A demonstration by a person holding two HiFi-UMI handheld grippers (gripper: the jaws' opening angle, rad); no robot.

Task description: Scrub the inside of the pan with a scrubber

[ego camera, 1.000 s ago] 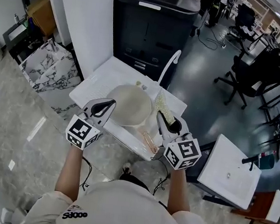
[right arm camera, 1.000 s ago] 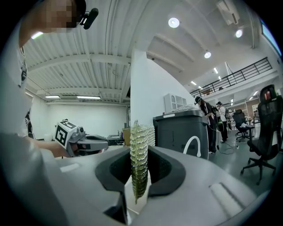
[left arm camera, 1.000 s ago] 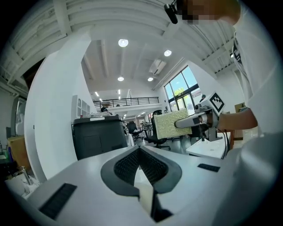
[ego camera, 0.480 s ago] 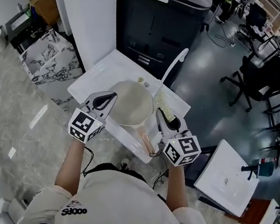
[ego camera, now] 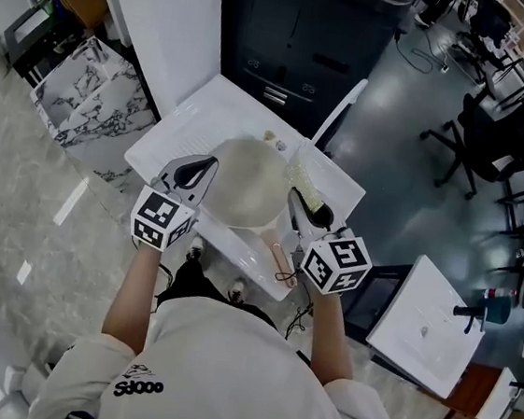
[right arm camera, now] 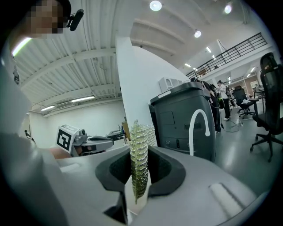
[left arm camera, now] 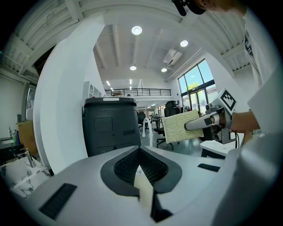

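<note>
The right gripper (ego camera: 305,213) is clenched on the scrubber (right arm camera: 139,160), a thin yellow-green mesh pad standing edge-on between its jaws and poking out past their tips. The left gripper (ego camera: 194,177) has its jaws pressed together with nothing between them; it hovers by the left rim of the pan (ego camera: 245,189). The pan, pale cream and round, sits at the frame's centre, its wooden handle (ego camera: 280,259) pointing toward the person.

Scrubbing has apparently not begun: the pad hangs just right of the pan's rim. To do the step well, the pad's flat face, not its edge, should probably meet the pan's inner surface. The left gripper would do best steadying the rim or handle so the pan does not slide.

The pan rests on a white basin top (ego camera: 195,123) with an arched white faucet (ego camera: 341,106) at its far side. Behind it, at top centre, stands a dark grey cabinet-like machine (ego camera: 301,32). Marbled floor (ego camera: 28,196) fills the left, and office chairs (ego camera: 491,136) stand at upper right.
</note>
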